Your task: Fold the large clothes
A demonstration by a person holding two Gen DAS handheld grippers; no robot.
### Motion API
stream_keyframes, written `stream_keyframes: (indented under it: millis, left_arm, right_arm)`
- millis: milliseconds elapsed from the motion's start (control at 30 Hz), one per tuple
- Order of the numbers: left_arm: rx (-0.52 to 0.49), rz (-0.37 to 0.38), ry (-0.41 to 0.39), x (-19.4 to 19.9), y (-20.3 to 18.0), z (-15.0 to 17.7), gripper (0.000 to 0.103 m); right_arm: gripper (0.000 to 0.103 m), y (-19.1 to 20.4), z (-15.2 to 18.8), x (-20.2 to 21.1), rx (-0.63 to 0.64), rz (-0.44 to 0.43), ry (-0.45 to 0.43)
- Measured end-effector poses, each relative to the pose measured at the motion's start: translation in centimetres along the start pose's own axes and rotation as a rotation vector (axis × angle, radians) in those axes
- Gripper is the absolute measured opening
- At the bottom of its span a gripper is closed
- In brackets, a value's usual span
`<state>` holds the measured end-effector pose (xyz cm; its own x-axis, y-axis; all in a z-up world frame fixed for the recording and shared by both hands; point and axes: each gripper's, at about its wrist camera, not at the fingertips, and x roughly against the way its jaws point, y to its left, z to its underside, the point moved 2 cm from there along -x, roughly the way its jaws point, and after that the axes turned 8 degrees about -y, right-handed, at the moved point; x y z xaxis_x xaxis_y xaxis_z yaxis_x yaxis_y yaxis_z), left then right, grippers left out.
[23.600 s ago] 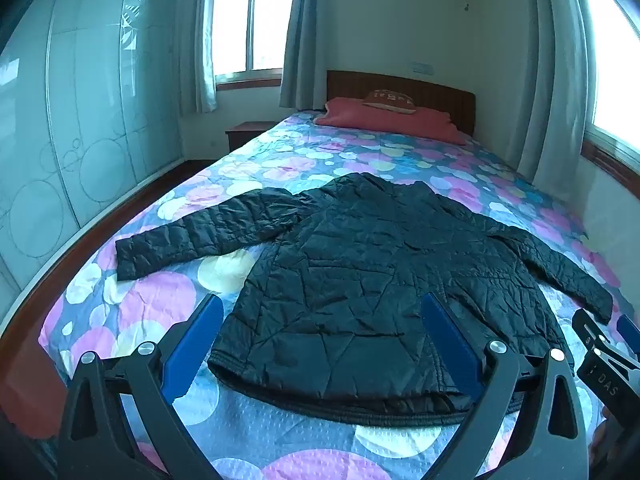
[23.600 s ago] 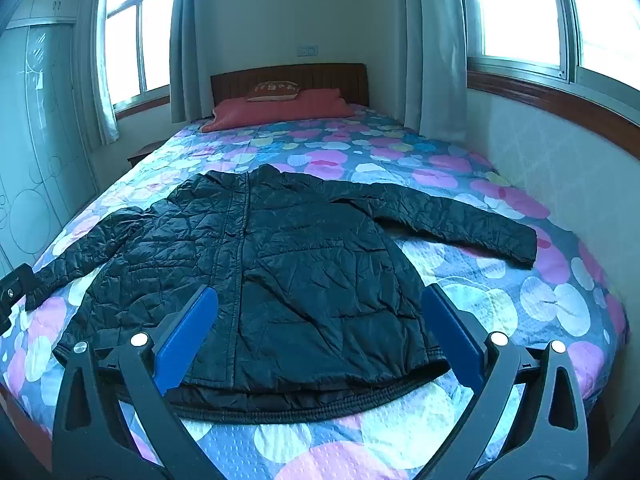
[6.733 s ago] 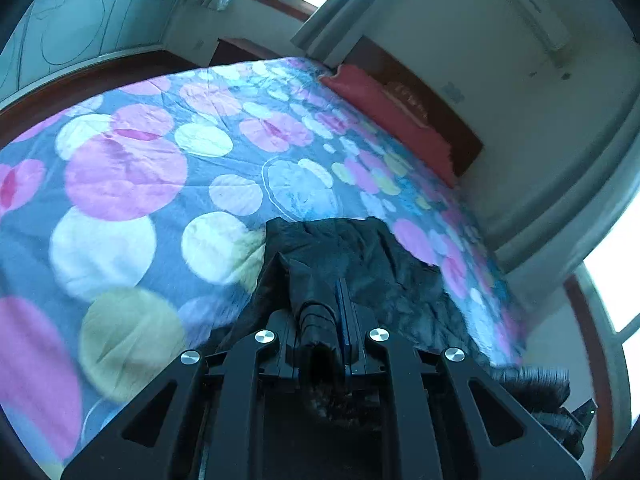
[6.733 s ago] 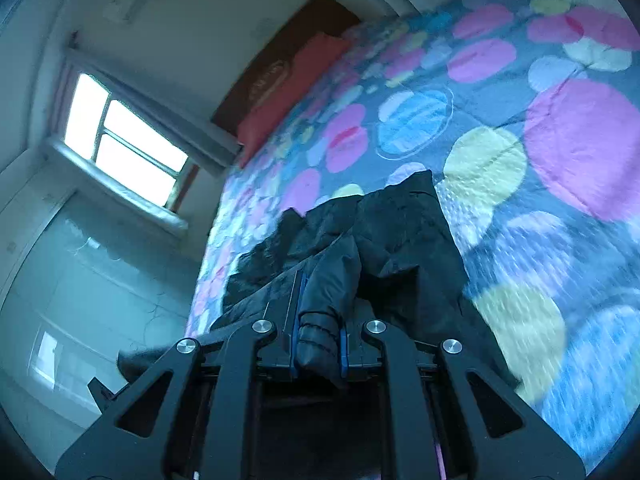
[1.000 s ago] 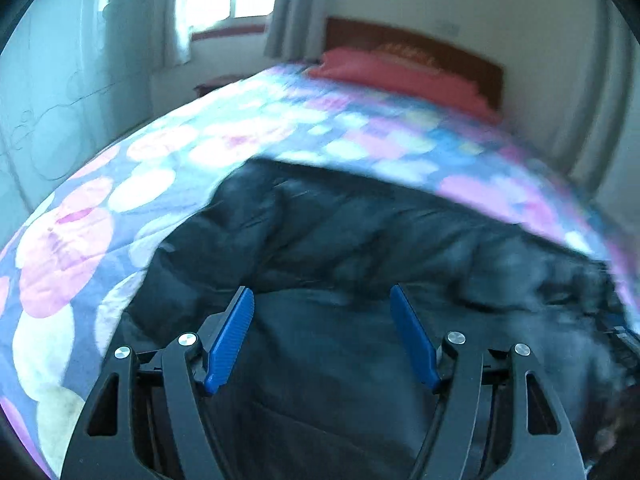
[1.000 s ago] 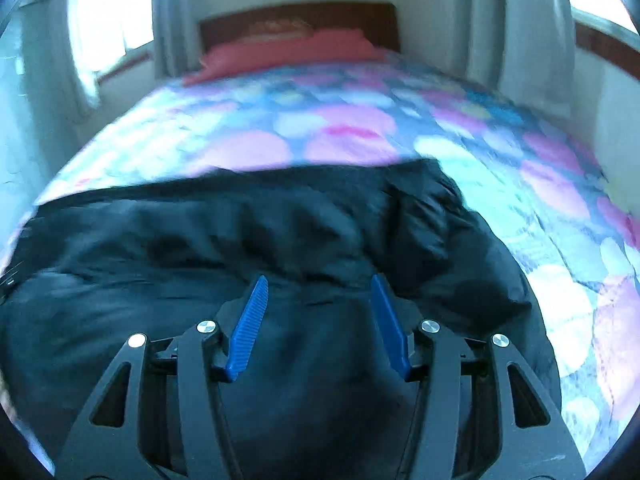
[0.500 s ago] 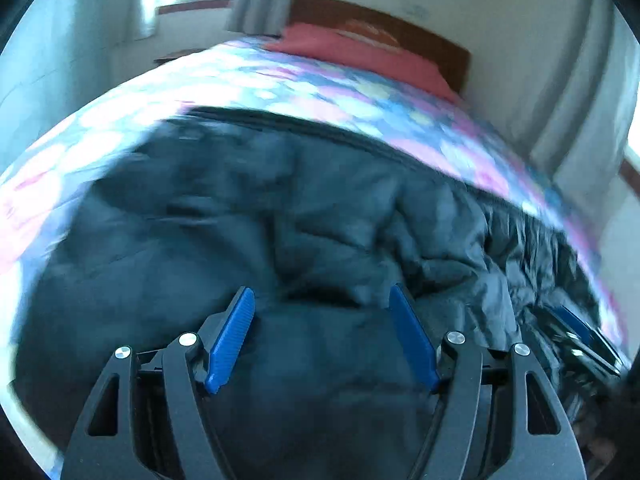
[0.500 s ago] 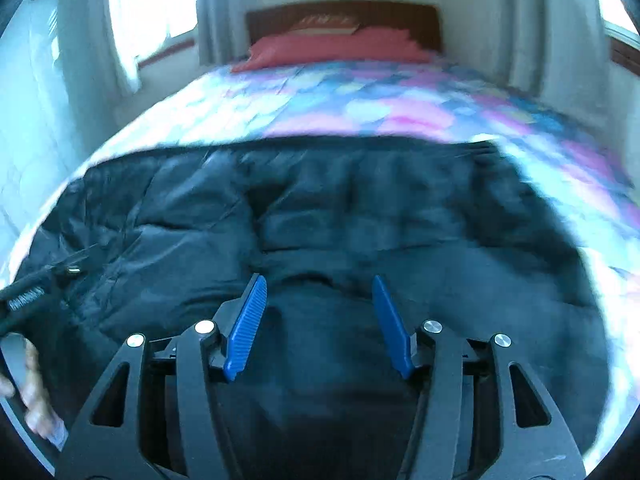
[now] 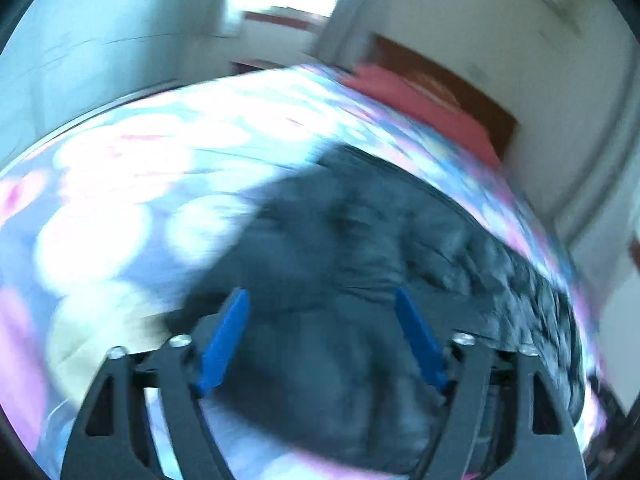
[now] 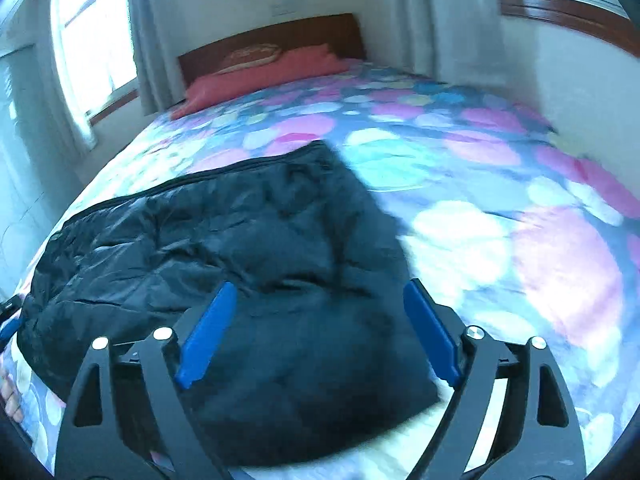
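A black quilted jacket (image 10: 224, 240) lies folded into a wide block across the near part of the bed. The left wrist view, blurred by motion, shows the jacket (image 9: 360, 248) from its left end. My left gripper (image 9: 320, 300) hovers over that end, its jaws opening, blue pads apart and nothing pinched between them. My right gripper (image 10: 316, 292) hovers over the jacket's right end, near its front right corner. Its jaws are also opening, spread wide, with only the fabric's top surface seen behind the gap.
The bed carries a cover of pink, blue and yellow circles (image 10: 500, 216). A red pillow (image 10: 264, 76) and wooden headboard (image 10: 280, 36) are at the far end. Curtained windows flank the bed, and a wall runs along its right side. A person's fingers (image 10: 10, 396) show at the left edge.
Both grippers have spread their jaws wider. The left has swung toward the jacket's left end and the right toward its right end. The jacket lies as before.
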<state>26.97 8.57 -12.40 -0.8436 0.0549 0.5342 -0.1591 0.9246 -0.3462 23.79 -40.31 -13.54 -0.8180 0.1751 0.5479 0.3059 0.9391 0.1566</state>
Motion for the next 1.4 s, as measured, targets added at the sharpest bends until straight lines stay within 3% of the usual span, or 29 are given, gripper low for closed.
stream_keyframes:
  millis: [67,133,267,367,400,433,467,533,633,867,1400]
  left_arm:
    - [0.125,-0.074,-0.023,1.2,4.0,0.3,0.08]
    - [0.212,-0.103,0.02,1.1,6.6,0.9,0.081]
    - [0.358,-0.033,0.105,-1.0,8.3,2.1,0.084]
    - [0.322,0.048,0.082,-1.9,6.9,1.5,0.085]
    - [0.311,0.057,0.099,-2.6,6.3,1.4,0.076]
    - [0.31,0.056,0.101,-3.3,5.7,1.2,0.055]
    - [0.302,0.042,0.111,-3.6,5.4,1.2,0.05]
    - [0.297,0.042,0.105,-3.5,5.1,1.1,0.032]
    - [0.257,0.062,0.083,-1.9,4.8,0.7,0.022]
    - [0.264,0.092,0.083,1.4,6.0,0.7,0.019]
    - [0.265,0.096,0.128,9.5,10.4,4.0,0.019]
  right_arm:
    - [0.086,-2.2,0.6,-0.3,-0.062,0.031,0.03]
    - [0.086,-4.3,1.5,-1.3,-0.149,0.038,0.077]
    - [0.086,-5.8,3.0,-3.4,-0.3,-0.025,0.153]
    - [0.08,-4.9,3.4,-4.3,-0.315,-0.068,0.17]
    - [0.068,-4.5,3.5,-4.5,-0.311,-0.072,0.173]
    - [0.058,-4.2,3.5,-4.7,-0.314,-0.063,0.172]
    - [0.053,-4.0,3.5,-4.6,-0.319,-0.064,0.168]
    - [0.039,-4.2,3.5,-3.9,-0.318,-0.074,0.158]
    - [0.03,-4.3,3.5,-2.4,-0.295,-0.094,0.137]
    - [0.026,-4.1,4.0,0.9,-0.3,-0.115,0.128]
    - [0.026,-5.7,9.6,10.1,-0.284,-0.162,0.189]
